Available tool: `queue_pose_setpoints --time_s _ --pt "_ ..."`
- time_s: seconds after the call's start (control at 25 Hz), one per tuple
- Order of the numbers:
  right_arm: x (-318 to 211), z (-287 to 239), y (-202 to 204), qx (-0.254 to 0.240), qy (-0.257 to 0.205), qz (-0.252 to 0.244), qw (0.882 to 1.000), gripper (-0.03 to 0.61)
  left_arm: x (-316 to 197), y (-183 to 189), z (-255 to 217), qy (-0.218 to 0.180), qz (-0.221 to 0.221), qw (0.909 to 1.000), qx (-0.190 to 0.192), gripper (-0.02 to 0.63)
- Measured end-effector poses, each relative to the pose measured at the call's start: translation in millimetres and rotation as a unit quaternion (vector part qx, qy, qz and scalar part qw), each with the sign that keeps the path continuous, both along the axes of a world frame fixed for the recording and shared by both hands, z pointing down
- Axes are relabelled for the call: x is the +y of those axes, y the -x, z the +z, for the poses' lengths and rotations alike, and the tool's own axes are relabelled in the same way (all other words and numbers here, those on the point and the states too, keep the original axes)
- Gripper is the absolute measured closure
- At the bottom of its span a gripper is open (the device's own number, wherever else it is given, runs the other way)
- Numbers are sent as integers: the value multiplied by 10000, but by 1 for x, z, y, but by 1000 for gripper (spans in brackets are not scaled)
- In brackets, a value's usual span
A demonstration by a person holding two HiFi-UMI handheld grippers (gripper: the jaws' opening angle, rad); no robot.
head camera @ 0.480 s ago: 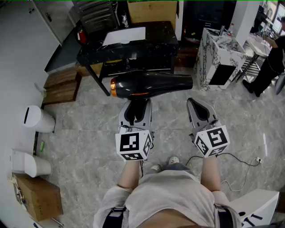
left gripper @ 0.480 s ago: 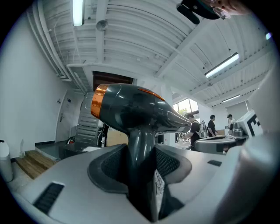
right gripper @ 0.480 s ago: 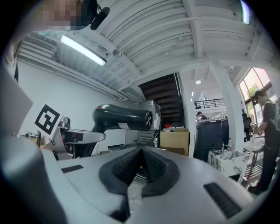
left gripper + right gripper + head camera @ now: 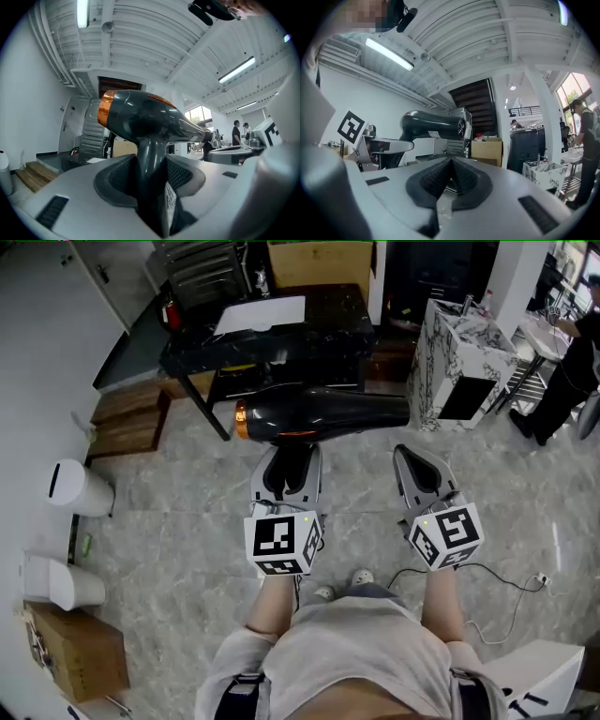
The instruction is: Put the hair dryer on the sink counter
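No words, brand names or numbers are legible.

A white label [image 4: 169,201] on the handle of the hair dryer [image 4: 140,122] sits between the fingers [image 4: 117,180] of the left gripper [image 4: 291,454], just behind the pads. It carries a dense code pattern and fine print too small to read.

A white sticker [image 4: 434,134] on the dryer barrel, above and left of the right gripper [image 4: 451,163] fingers, is too blurred to read.

The left cube [image 4: 281,542] and right cube [image 4: 448,535], behind the fingers, bear black-and-white square marker patterns, not characters.
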State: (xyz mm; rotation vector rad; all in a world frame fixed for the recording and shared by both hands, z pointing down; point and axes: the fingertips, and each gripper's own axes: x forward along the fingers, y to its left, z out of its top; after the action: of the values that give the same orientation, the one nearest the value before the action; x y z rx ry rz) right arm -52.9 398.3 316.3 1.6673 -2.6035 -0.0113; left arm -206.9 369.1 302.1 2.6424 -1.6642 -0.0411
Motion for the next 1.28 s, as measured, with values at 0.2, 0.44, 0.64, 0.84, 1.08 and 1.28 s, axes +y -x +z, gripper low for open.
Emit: queue_pose_setpoints --time_s 0.2,0.44,0.64,0.84,1.08,1.28 --pt "-5 2 -12 -12 -18 -28 10000 568 -4 -12 1 -17 -37 10000 -6 417" --pt "-15 2 -31 -208 23 -256 9995 568 -10 -33 -2 -42 -149 9999 0 417" --pt "-21 6 -51 -210 16 -380 9991 568 -13 -51 -1 -77 -295 9995 50 417" --pt "-29 6 -68 -271 -13 -416 9988 568 -21 -66 -1 -64 -345 9994 58 417" --pt "-51 10 -73 -308 35 -409 9987 568 -43 -73 3 -27 -315 9995 53 417" --pt "-83 16 -76 -277 60 -319 9991 568 -77 -78 11 19 -201 9998 65 417"
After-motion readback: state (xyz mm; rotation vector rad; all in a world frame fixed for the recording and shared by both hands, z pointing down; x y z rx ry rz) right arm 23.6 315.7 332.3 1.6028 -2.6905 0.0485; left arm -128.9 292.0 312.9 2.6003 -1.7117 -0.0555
